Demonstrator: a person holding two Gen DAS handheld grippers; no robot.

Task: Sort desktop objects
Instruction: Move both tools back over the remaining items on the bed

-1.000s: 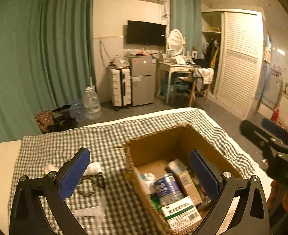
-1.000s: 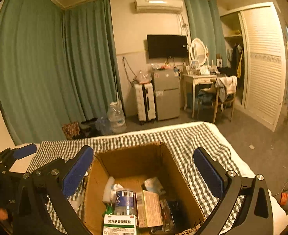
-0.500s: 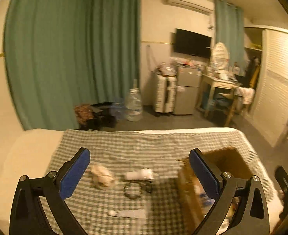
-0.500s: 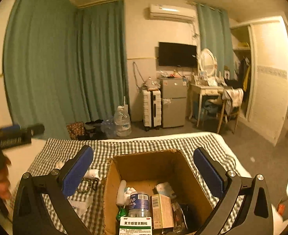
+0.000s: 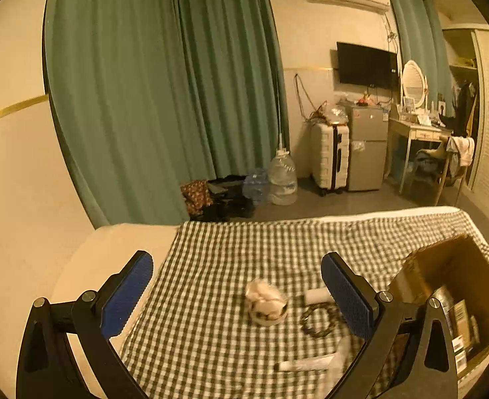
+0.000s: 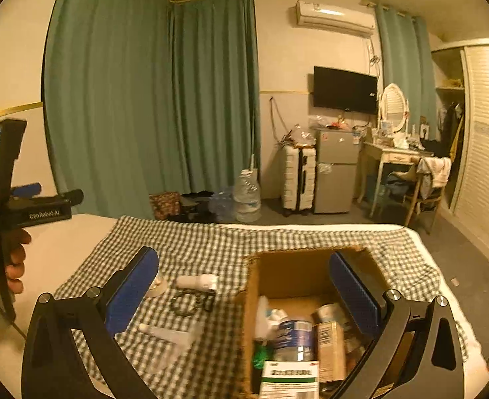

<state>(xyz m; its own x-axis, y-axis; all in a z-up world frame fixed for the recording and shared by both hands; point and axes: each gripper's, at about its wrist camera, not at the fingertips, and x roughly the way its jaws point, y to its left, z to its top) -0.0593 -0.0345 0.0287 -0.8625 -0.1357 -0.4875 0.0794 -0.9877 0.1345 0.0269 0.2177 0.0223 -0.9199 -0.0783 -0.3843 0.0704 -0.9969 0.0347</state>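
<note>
On the checked cloth [image 5: 231,252] lie a round pale ball-like item [image 5: 266,302], a small white bottle [image 5: 316,296], a coil of black cord [image 5: 316,321] and a white tube [image 5: 306,364] beside clear plastic. My left gripper [image 5: 236,294] hovers open above them, holding nothing. At the right stands an open cardboard box [image 6: 297,276] holding a blue-labelled can [image 6: 294,335], small cartons and a medicine box [image 6: 289,377]. My right gripper [image 6: 244,296] is open and empty over the box's left edge. The white bottle [image 6: 196,281], cord [image 6: 191,302] and tube [image 6: 164,332] also show there.
A hand holds the left gripper's black handle [image 6: 28,212] at the far left. Bare pale surface [image 5: 111,252] borders the cloth on the left. Beyond the far edge are green curtains, water jugs [image 5: 281,176], a suitcase [image 5: 329,159], a small fridge and a desk with chair.
My left gripper has swung left, from over the box to over the loose items on the cloth. The right gripper has shifted slightly left and stays above the box.
</note>
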